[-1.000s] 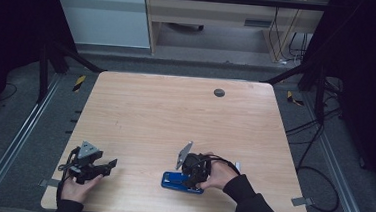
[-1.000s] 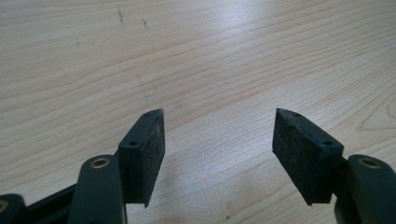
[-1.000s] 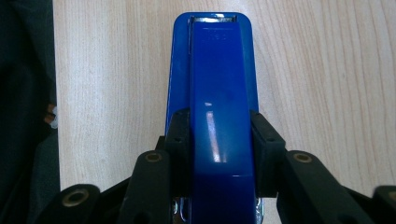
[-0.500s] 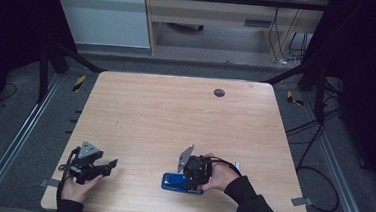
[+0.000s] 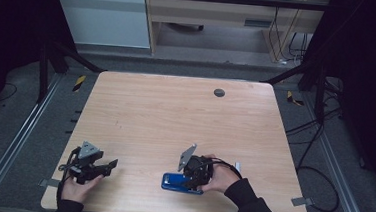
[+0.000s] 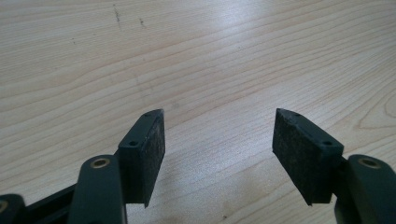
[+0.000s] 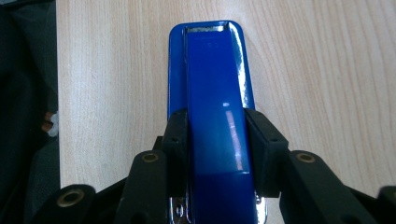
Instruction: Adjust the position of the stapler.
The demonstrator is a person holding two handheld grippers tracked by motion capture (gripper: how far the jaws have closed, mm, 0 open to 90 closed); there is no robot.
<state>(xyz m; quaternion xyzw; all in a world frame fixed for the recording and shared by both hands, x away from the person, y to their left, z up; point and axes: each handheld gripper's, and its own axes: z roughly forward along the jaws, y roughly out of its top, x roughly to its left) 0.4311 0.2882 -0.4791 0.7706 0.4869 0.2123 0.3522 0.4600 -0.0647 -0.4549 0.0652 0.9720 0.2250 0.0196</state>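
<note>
The right gripper's (image 7: 217, 154) fingers (image 7: 176, 140) sat against both sides of a blue stapler (image 7: 212, 93), having just eased slightly apart; the pads still looked to touch its glossy upper arm. No brand, label or writing could be read on the stapler. It lay flat on the wooden desk (image 5: 175, 120) close to the near edge, well to the right of the left gripper (image 5: 105, 166). That gripper's fingers (image 6: 144, 144) stood wide apart over bare wood with nothing between them, farther from the stapler than the desk's near edge.
</note>
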